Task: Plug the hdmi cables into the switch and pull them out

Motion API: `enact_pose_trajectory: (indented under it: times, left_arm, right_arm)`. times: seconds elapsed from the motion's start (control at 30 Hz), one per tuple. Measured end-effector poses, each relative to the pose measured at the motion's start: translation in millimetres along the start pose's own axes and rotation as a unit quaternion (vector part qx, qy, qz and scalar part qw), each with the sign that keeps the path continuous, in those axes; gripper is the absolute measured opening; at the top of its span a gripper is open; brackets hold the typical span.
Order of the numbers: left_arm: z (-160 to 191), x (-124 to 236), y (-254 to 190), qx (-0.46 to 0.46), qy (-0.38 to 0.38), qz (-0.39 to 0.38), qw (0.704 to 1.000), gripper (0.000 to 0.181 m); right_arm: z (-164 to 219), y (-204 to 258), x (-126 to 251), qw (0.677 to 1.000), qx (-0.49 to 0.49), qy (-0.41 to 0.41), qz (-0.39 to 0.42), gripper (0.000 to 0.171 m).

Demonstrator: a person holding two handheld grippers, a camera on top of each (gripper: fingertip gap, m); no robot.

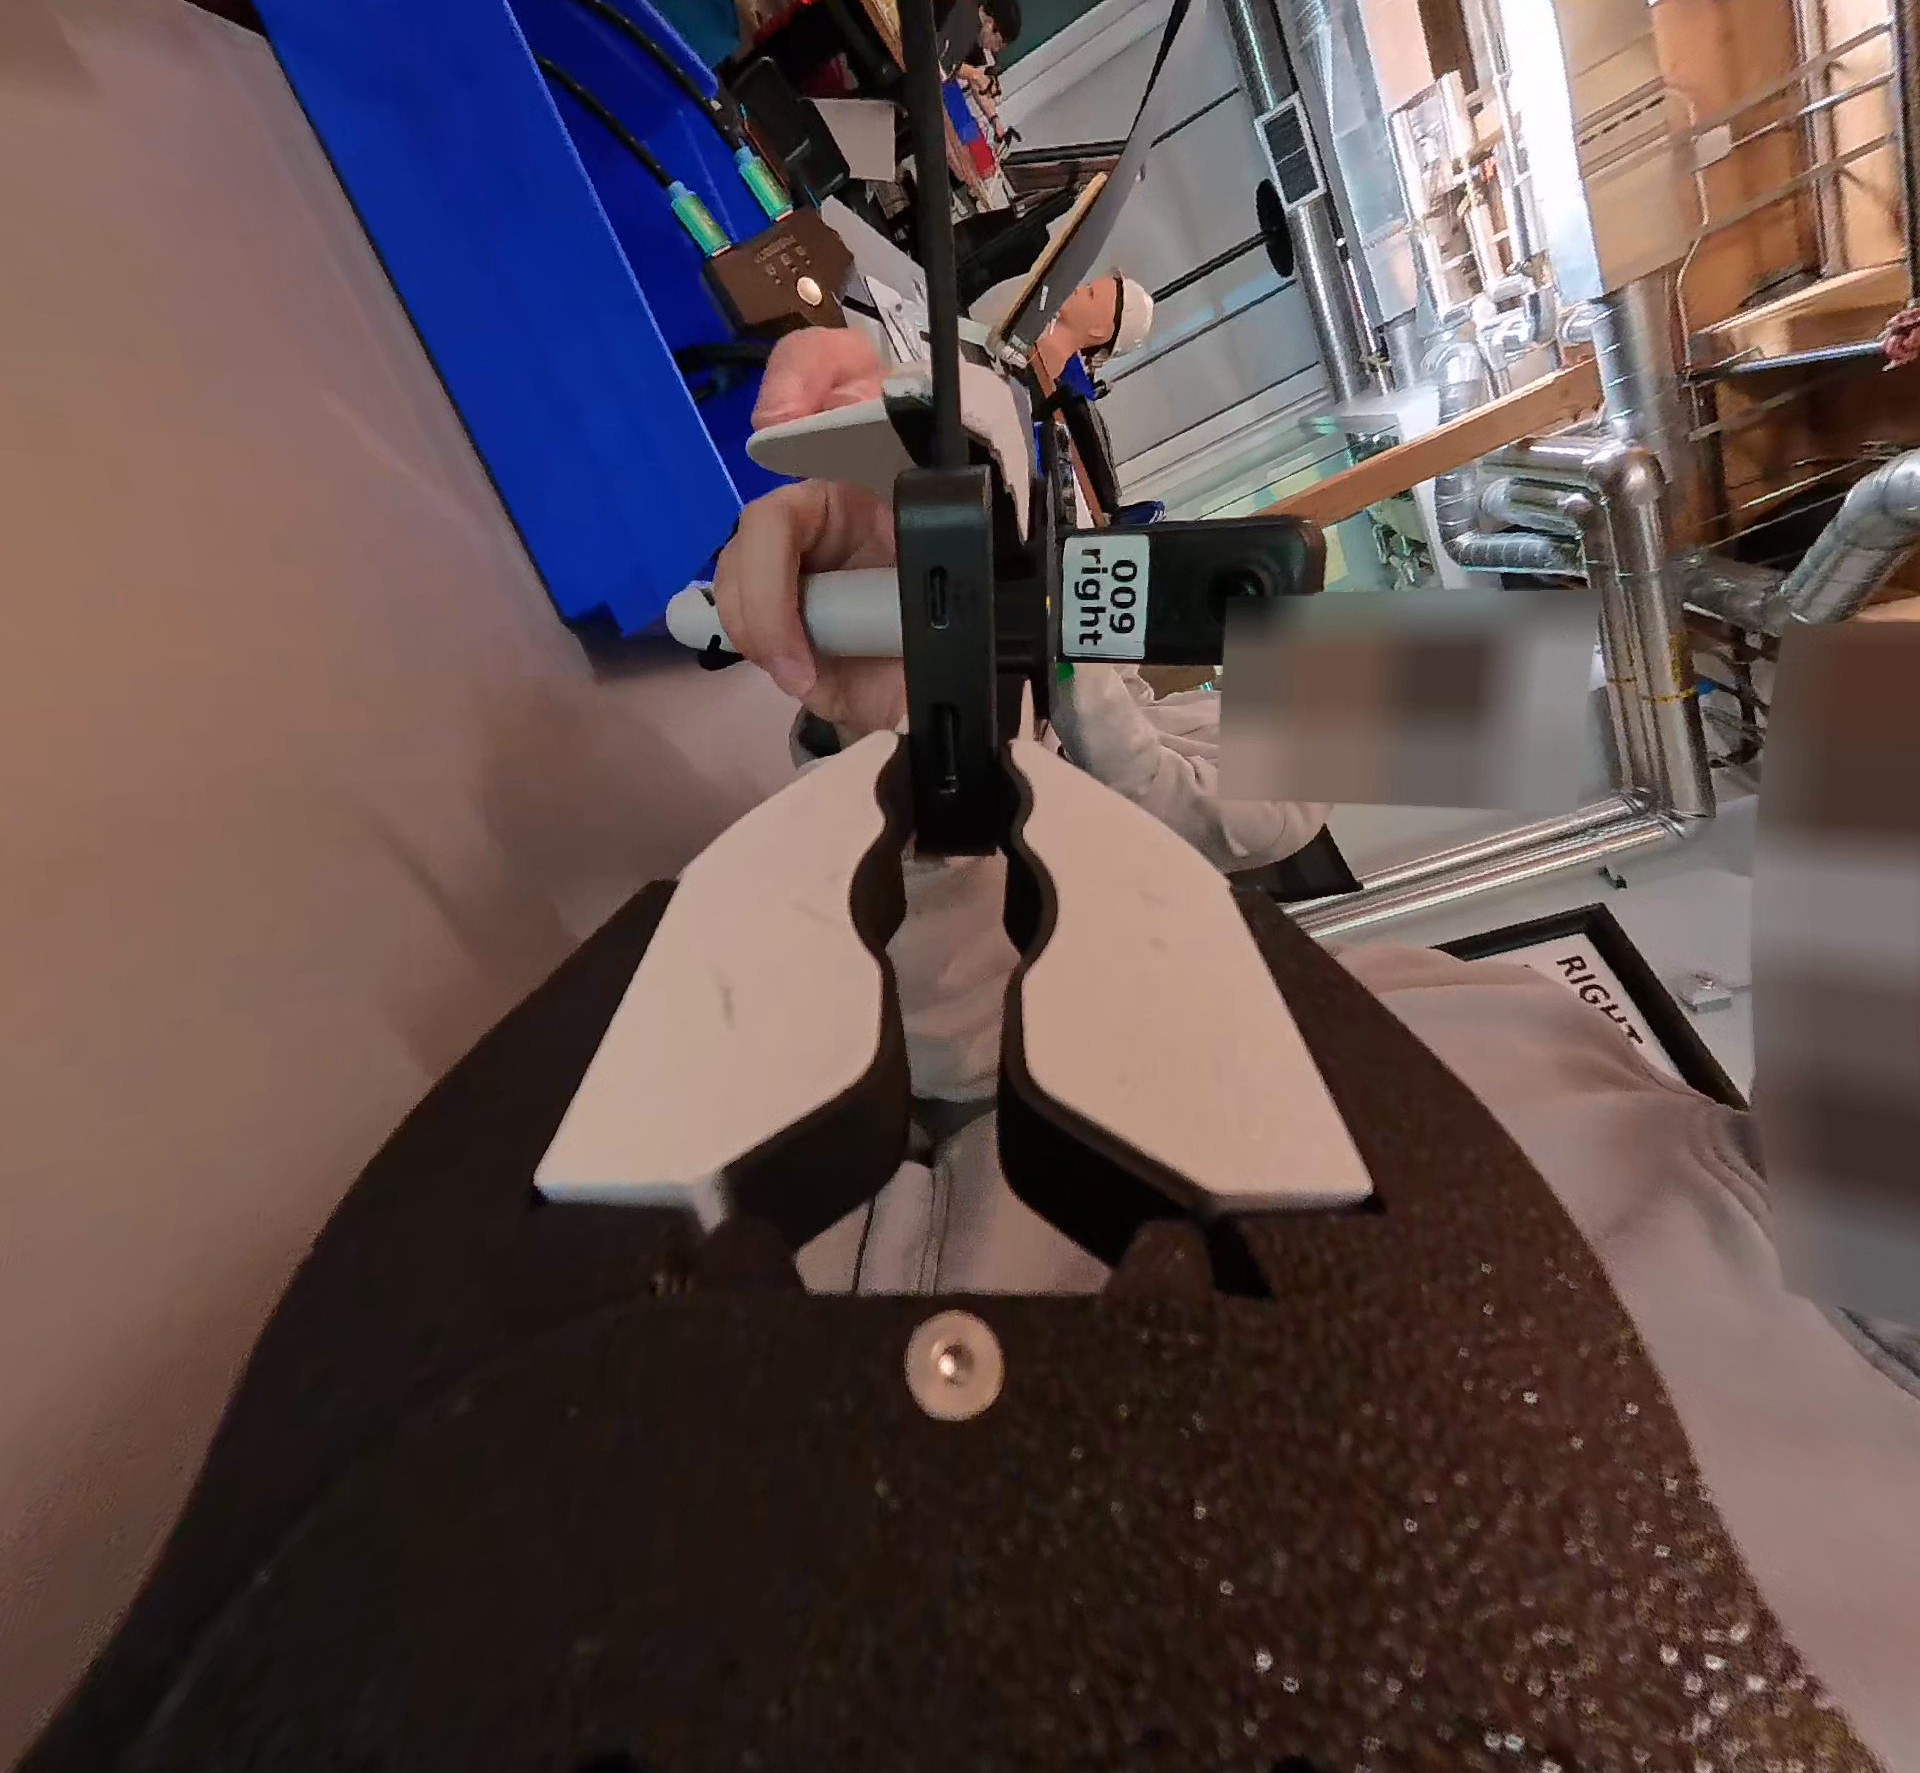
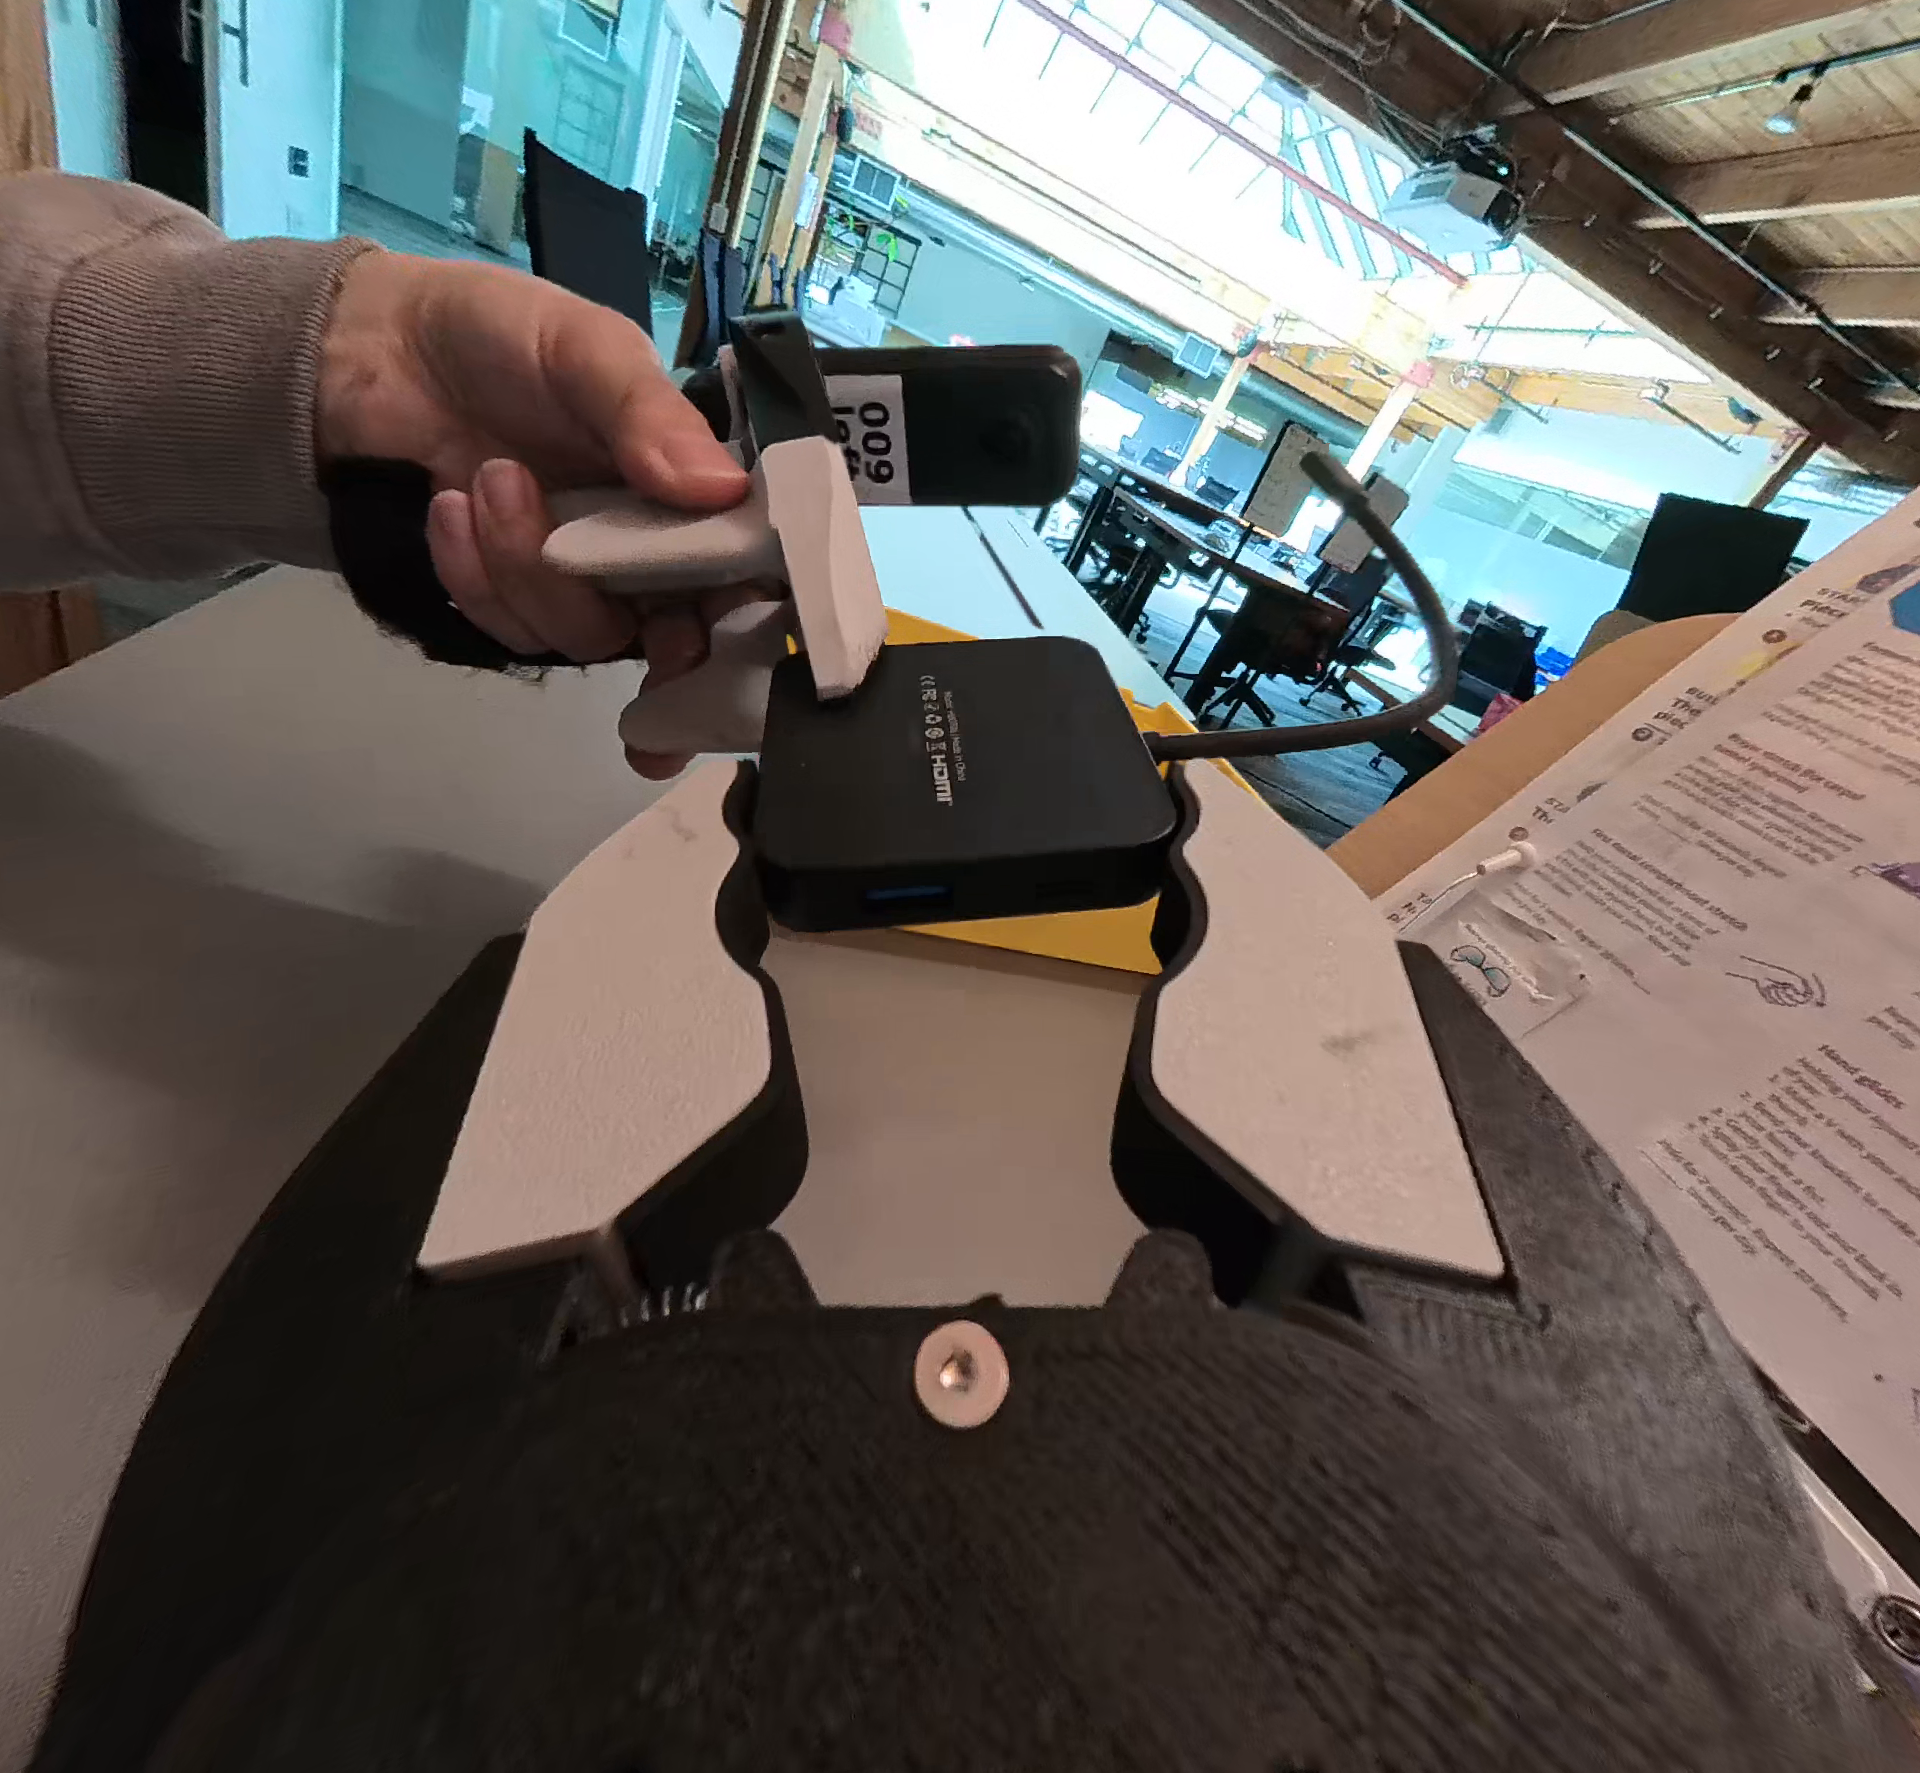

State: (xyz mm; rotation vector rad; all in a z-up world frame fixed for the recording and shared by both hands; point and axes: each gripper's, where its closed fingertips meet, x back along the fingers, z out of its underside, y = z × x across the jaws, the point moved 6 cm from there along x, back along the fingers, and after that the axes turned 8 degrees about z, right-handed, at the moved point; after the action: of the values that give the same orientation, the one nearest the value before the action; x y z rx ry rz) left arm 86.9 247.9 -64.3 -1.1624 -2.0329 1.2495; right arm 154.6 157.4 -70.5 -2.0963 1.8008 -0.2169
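Black cable (image 1: pixel 925 113) cut off at top edge, printed sheet (image 2: pixel 1714 944) cropped right (text blurred)

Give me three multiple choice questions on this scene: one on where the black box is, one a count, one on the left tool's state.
1. Where is the black box?
A. lying flat on the table
B. hanging by its cable
C. between the fingers of both tools

2. How many teal plugs sit in the brown switch?
A. none
B. two
C. four

3. The left tool is:
A. shut on the black box
B. wide open
C. out of view

Answers:
1. C: the right tool flanks the box while the left grips its end.
2. B: two plugs stand side by side.
3. A: its fingers press the box's flat faces.
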Motion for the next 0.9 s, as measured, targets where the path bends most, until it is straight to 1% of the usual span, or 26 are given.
enact_pose_trajectory:
  times: [0.07,0.2,0.27,0.33,0.4,0.43,0.5,0.53,0.57,0.6,0.67,0.73,0.77,0.8,0.87,0.9]
  left_arm:
    - [-1,0,-1,-0.007,-0.001,-0.005,1.0,0.014]
    - [-10,3,-6,-0.028,-0.045,-0.023,0.998,0.015]
    - [-16,6,-11,-0.062,-0.07,-0.03,0.995,0.017]
    - [-25,19,-20,-0.121,-0.096,-0.06,0.986,0.019]
    - [-35,44,-27,-0.183,-0.12,-0.128,0.967,0.022]
    - [-41,61,-27,-0.21,-0.126,-0.179,0.953,0.023]
    - [-51,102,-17,-0.251,-0.127,-0.313,0.907,0.025]
    - [-56,125,-7,-0.254,-0.124,-0.383,0.879,0.026]
    - [-59,145,5,-0.242,-0.118,-0.439,0.857,0.027]
    - [-60,159,17,-0.221,-0.107,-0.468,0.849,0.028]
    - [-62,171,45,-0.174,-0.082,-0.471,0.861,0.032]
    - [-68,173,76,-0.142,-0.071,-0.447,0.881,0.034]
    - [-74,177,92,-0.131,-0.087,-0.446,0.881,0.036]
    - [-81,181,106,-0.119,-0.119,-0.442,0.881,0.034]
    - [-93,181,126,-0.083,-0.188,-0.381,0.902,0.032]
    - [-96,182,135,-0.056,-0.21,-0.358,0.908,0.031]
  right_arm:
    - [-1,0,0,1.0,0.004,-0.002,0.005,0.072]
    - [1,-5,-6,0.999,-0.007,0.03,0.024,0.072]
    - [-2,-7,-8,0.998,-0.042,0.018,0.031,0.073]
    - [-1,-11,-7,0.997,-0.068,0.003,0.035,0.073]
    - [0,-18,-1,0.994,-0.096,-0.005,0.042,0.073]
    - [0,-23,3,0.992,-0.111,-0.015,0.049,0.073]
    - [-4,-33,12,0.987,-0.145,-0.044,0.057,0.073]
    - [-7,-38,18,0.984,-0.155,-0.061,0.063,0.073]
    - [-8,-41,22,0.982,-0.163,-0.072,0.061,0.073]
    - [-9,-43,26,0.982,-0.162,-0.077,0.062,0.073]
    - [-9,-47,31,0.982,-0.151,-0.079,0.079,0.072]
    - [-10,-48,33,0.982,-0.157,-0.084,0.071,0.073]
    - [-11,-48,33,0.981,-0.157,-0.091,0.072,0.073]
    - [-13,-47,33,0.98,-0.161,-0.098,0.07,0.072]
    - [-20,-46,34,0.975,-0.177,-0.12,0.054,0.072]
    - [-23,-46,35,0.973,-0.181,-0.131,0.052,0.072]
